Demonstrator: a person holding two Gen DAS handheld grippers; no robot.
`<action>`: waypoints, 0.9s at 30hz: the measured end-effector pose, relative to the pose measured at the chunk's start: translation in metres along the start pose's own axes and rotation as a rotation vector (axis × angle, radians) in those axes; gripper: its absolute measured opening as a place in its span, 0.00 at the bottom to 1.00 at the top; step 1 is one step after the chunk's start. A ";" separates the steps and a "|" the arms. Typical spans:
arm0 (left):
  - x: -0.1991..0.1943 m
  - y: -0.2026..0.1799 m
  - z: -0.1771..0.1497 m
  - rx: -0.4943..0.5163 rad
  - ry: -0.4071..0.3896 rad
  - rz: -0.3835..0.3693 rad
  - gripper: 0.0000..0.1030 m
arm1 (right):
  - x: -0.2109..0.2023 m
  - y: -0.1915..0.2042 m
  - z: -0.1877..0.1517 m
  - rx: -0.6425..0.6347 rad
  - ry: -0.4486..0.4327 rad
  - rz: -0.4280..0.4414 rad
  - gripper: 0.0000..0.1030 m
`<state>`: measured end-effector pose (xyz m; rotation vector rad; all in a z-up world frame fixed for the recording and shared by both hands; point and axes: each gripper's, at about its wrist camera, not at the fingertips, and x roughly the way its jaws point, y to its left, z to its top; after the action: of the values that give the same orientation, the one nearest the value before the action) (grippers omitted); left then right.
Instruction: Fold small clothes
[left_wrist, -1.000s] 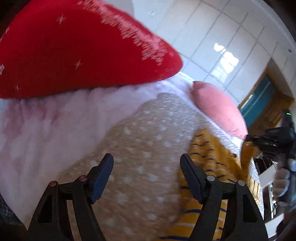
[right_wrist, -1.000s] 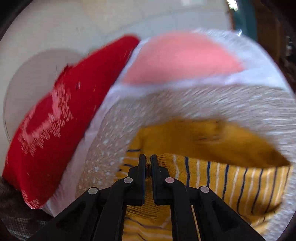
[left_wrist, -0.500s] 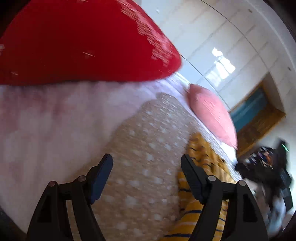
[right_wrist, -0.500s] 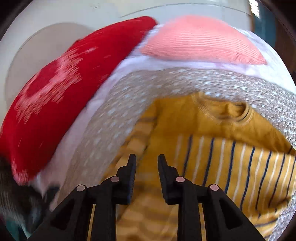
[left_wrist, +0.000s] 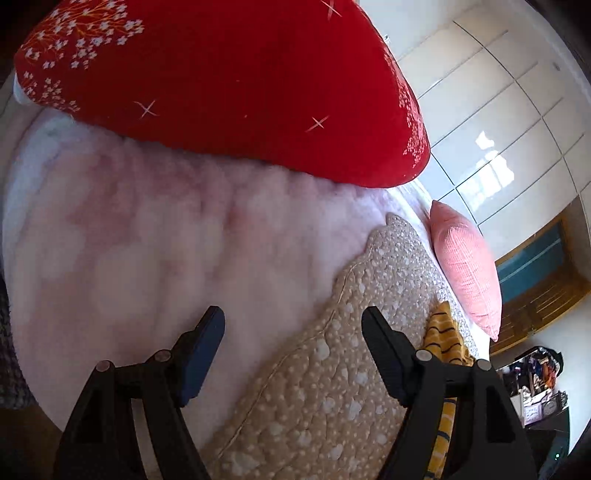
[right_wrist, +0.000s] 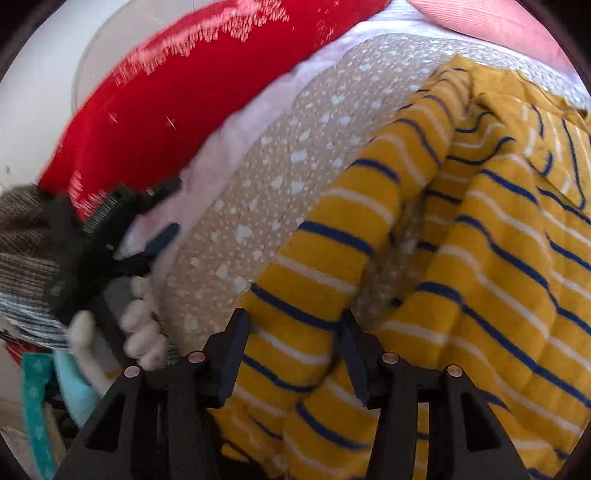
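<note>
Right gripper (right_wrist: 291, 345): jaws partly apart and just been opening, a fold of the mustard-yellow knit top with navy and white stripes (right_wrist: 424, 236) lying between them, unpinched. Left gripper (left_wrist: 293, 339): wide open, empty, over the beige speckled quilted mat (left_wrist: 332, 387) near its scalloped edge on the pink fleece blanket (left_wrist: 147, 258). Risk: a shallow bite may drag the mat or let the bunched sleeve slip. No containers visible.

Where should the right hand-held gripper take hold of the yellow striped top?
On the raised sleeve ridge of the top, coming down from above. It runs between the open fingers of the right hand-held gripper, standing proud of the flat mat.
</note>
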<state>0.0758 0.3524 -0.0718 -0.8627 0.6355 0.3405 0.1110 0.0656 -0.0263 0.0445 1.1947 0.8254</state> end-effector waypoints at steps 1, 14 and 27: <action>0.004 -0.003 -0.001 0.004 0.003 0.004 0.73 | 0.005 0.005 0.002 -0.016 0.024 -0.012 0.19; 0.010 -0.042 -0.017 0.113 0.043 -0.055 0.73 | -0.191 -0.061 0.076 -0.025 -0.295 -0.288 0.11; 0.030 -0.118 -0.065 0.275 0.176 -0.184 0.73 | -0.205 -0.189 0.023 0.245 -0.284 -0.624 0.59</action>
<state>0.1363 0.2296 -0.0522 -0.6844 0.7401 0.0090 0.2084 -0.1809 0.0640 -0.0117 0.9523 0.1174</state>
